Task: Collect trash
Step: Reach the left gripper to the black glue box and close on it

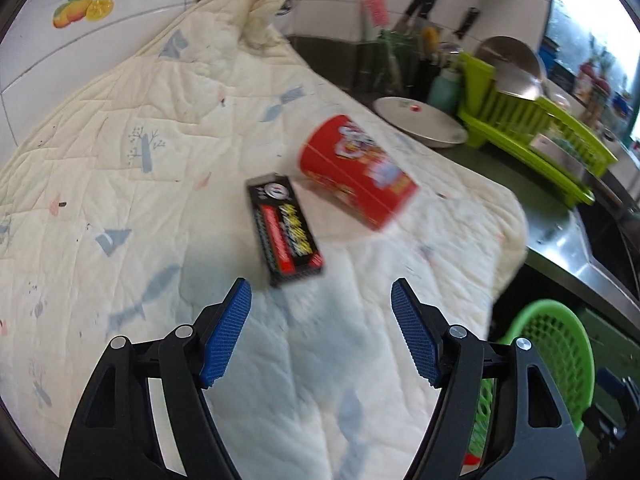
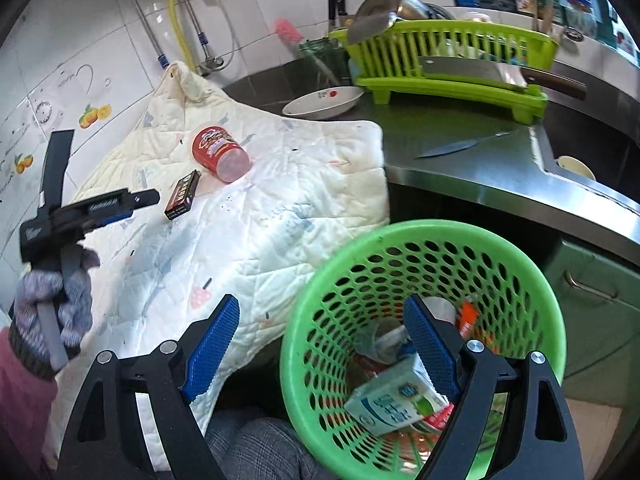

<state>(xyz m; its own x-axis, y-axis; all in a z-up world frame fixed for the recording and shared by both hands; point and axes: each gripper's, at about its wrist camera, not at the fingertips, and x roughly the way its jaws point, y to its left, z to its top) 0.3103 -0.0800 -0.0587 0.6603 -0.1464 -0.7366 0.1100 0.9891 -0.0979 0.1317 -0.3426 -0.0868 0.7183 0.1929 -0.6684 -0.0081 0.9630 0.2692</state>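
A black snack box [image 1: 286,232] lies flat on the cream quilt [image 1: 120,160], and a red paper cup [image 1: 356,168] lies on its side just beyond it. My left gripper [image 1: 321,282] hovers open just short of the box, with nothing between its blue pads. In the right wrist view the box [image 2: 183,195] and cup [image 2: 220,152] sit at the far left, with the left gripper [image 2: 146,197] in a gloved hand [image 2: 60,300] beside them. My right gripper [image 2: 322,299] is open and empty over the near rim of the green basket [image 2: 424,236], which holds a milk carton [image 2: 396,404] and other wrappers.
A lime dish rack [image 2: 448,60] with a cleaver [image 2: 472,70] stands at the back of the steel counter [image 2: 480,176]. A white bowl [image 2: 324,102] sits by the quilt's far edge, a small knife [image 2: 460,146] lies on the steel, and the sink [image 2: 576,168] is at the right.
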